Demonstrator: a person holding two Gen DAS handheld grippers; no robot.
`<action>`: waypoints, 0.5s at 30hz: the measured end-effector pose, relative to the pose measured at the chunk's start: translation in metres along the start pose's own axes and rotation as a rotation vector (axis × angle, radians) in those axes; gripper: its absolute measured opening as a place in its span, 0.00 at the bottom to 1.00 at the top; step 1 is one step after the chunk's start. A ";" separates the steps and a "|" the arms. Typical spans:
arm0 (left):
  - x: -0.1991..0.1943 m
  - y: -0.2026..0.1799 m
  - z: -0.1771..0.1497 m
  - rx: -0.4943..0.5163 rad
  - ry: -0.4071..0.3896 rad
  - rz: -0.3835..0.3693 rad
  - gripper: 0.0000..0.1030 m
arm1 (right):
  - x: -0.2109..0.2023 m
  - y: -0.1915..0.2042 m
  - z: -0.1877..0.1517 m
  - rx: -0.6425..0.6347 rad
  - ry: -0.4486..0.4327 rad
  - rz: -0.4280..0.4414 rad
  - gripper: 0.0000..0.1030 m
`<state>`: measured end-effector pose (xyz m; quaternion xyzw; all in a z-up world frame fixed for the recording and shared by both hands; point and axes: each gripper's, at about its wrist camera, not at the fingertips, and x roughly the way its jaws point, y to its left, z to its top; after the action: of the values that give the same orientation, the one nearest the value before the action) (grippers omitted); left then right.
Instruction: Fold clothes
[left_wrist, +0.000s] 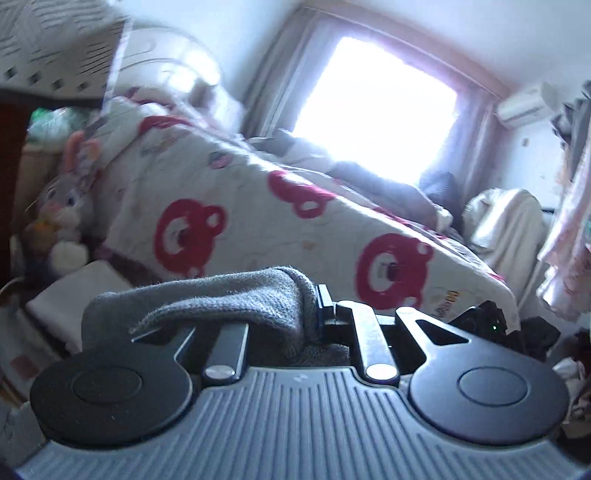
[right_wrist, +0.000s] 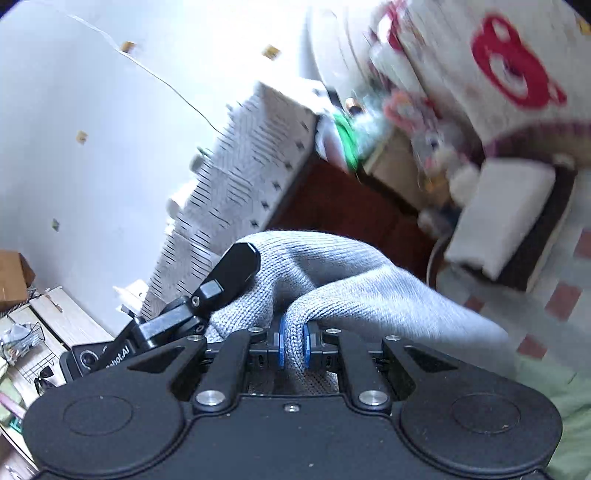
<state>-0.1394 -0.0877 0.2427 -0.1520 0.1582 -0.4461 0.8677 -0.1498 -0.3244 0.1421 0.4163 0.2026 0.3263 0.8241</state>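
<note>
Left gripper (left_wrist: 314, 314) and right gripper (right_wrist: 293, 345) each clamp a bunch of grey knit (right_wrist: 332, 266) between their fingers. No fold visible yet; folding apparently all remains.

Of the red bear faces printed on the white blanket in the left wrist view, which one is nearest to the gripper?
The bear face low at the right, directly above the left gripper. The other bear faces sit farther left or higher on the blanket.

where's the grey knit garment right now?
The grey knit garment is pinched in both grippers: bunched between the right gripper fingers in the right wrist view, and draped over the left gripper in the left wrist view, in front of the bear-print quilt.
</note>
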 end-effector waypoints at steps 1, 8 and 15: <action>0.002 -0.013 0.001 0.017 0.000 -0.021 0.13 | -0.014 0.003 0.001 -0.010 -0.026 -0.004 0.12; 0.051 -0.093 -0.015 0.085 0.061 -0.163 0.13 | -0.130 -0.009 -0.007 -0.012 -0.193 -0.091 0.12; 0.140 -0.127 -0.061 0.281 0.129 -0.046 0.13 | -0.190 -0.059 -0.017 -0.034 -0.280 -0.295 0.12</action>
<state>-0.1800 -0.2808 0.2197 -0.0039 0.1461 -0.4925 0.8579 -0.2717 -0.4750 0.0962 0.4093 0.1392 0.1442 0.8901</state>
